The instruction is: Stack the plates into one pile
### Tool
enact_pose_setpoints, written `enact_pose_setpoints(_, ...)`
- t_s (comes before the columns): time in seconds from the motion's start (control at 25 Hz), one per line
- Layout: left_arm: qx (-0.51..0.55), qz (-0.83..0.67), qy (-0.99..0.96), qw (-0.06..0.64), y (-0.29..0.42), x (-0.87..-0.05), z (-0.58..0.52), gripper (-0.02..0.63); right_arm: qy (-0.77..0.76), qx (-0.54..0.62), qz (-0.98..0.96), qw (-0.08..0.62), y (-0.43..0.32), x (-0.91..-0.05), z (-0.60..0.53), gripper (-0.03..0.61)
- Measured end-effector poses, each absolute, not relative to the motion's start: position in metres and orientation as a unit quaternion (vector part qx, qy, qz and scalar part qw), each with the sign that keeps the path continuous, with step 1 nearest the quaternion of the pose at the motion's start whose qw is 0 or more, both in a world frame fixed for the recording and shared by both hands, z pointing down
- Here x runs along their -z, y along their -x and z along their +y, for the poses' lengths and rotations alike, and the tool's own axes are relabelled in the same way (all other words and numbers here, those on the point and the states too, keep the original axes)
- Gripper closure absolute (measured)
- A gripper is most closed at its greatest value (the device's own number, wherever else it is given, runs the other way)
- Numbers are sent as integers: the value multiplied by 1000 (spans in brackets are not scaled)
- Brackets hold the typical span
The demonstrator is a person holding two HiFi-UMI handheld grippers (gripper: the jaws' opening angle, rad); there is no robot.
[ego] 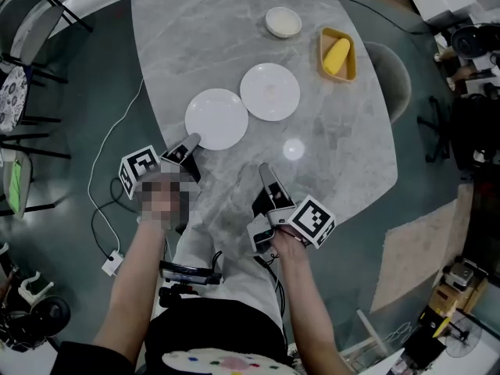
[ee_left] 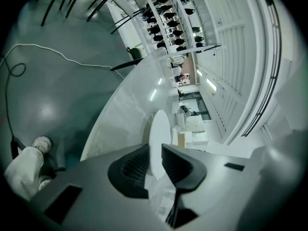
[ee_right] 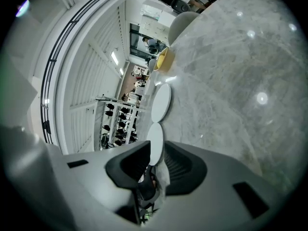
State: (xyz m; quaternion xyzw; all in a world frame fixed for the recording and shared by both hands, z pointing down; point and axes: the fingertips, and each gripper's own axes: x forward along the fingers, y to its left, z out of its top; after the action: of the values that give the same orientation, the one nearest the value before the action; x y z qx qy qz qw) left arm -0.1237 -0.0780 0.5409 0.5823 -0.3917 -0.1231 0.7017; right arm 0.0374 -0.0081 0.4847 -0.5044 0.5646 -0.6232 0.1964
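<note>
Presently the left gripper (ego: 190,143) is seen clamped on the near-left rim of the nearest plate (ego: 216,119); in the left gripper view the rim is pinched between both pads. That plate is laid on the tabletop (ego: 234,22), toward its left edge and a little back from its near edge. A second plate (ego: 269,91) is set just beside it, farther in and nearer the middle, with the two rims almost touching. A small dish (ego: 283,22) is placed toward the far edge. A yellow tray (ego: 351,61) holding a yellow object (ego: 337,55) is found near the right edge. The right gripper (ego: 264,170) is held close to the near edge, its jaws slightly apart with nothing between them.
</note>
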Motion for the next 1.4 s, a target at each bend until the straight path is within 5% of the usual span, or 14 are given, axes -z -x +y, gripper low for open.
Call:
enact_pose_setpoints(0.28, 115, -396, -577, 705, 124, -543, -73, 586, 509, 623, 564, 186, -38, -488, -2, 509)
enact_pose_setpoints(1.4, 110, -377, -583, 711, 132, -508, -57, 591, 482, 649, 565, 165, -15, -506, 4, 486)
